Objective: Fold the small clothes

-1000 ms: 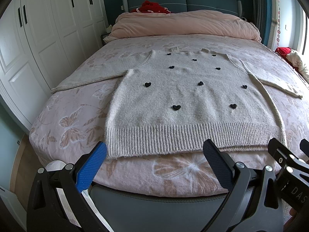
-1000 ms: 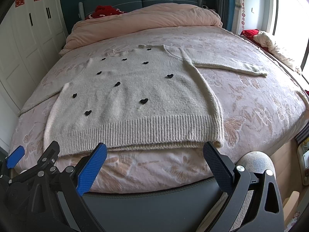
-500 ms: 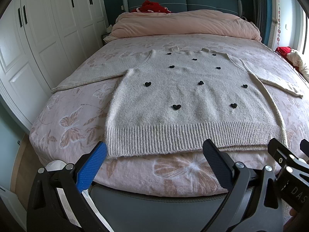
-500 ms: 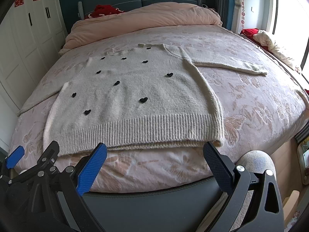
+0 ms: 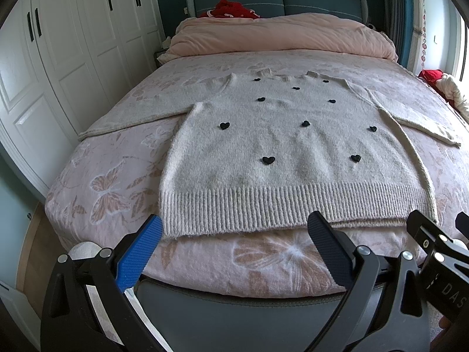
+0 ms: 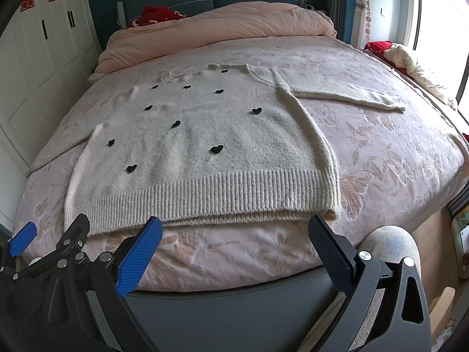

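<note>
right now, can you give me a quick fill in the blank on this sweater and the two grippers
1. The sweater lies flat on the ____.
2. The small black shapes on it are ____.
3. Both sleeves are spread ____ to the sides.
4. The left gripper and right gripper are both ____, holding nothing.

Missing words: bed; hearts; out; open

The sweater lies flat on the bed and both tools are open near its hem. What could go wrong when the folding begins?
1. The sweater is thick and fuzzy; the left tool or right tool might pinch only the top layer of the ribbed hem, so the back stays behind.
2. The hem lies near the edge of the bed; a pull toward the person may drag it off.
3. Both sleeves are spread wide, so they may trail and bunch.
</note>
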Demonstrator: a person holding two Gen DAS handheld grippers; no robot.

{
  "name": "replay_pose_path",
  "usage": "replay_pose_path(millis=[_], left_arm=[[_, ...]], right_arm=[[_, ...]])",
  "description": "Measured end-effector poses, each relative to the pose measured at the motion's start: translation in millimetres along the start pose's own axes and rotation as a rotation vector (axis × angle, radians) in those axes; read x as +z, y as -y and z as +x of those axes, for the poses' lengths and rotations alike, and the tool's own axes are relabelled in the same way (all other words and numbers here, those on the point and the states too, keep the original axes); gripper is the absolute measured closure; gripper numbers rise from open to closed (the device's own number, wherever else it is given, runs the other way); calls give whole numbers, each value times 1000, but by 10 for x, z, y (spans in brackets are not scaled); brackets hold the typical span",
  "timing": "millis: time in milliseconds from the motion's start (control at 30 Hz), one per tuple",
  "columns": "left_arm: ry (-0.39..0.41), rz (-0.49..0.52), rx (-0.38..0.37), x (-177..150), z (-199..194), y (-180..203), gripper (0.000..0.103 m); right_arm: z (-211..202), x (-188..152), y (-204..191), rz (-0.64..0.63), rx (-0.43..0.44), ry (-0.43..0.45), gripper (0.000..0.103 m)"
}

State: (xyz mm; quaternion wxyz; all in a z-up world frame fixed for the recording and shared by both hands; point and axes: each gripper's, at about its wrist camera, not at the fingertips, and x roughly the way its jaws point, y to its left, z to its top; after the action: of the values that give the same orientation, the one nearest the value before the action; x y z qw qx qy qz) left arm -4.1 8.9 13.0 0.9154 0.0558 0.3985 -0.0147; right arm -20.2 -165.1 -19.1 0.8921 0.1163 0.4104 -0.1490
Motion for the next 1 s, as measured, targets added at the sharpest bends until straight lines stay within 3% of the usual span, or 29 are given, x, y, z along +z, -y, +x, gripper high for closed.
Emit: replay_pose_path(millis=[167,300,667,767,900,967,1000], left_arm=[[-13,16,-19,-55,61,-50,5],[-7,18,2,-33,132,-79,5],[-65,-11,-15,297,594,27,5],[-102,-20,-18,363,765,87,5],[-127,-29,-12,433,953,137,5],[-147,-38,-17,470,1051,151,5],[-156,-43,-18,493,1103,155,5]], right_arm=[[161,24,93,8,72,-44,5],[378,219,543,97,97,-49,5],[1519,1726,3241,539,-36,51,6],[1923,1959,3757,656,-39,33,11],[2273,2002,4225,835,-31,62,19],[2415,2003,4345,899,-17,79,29],[2449,2023,4364,903,-21,88,41]])
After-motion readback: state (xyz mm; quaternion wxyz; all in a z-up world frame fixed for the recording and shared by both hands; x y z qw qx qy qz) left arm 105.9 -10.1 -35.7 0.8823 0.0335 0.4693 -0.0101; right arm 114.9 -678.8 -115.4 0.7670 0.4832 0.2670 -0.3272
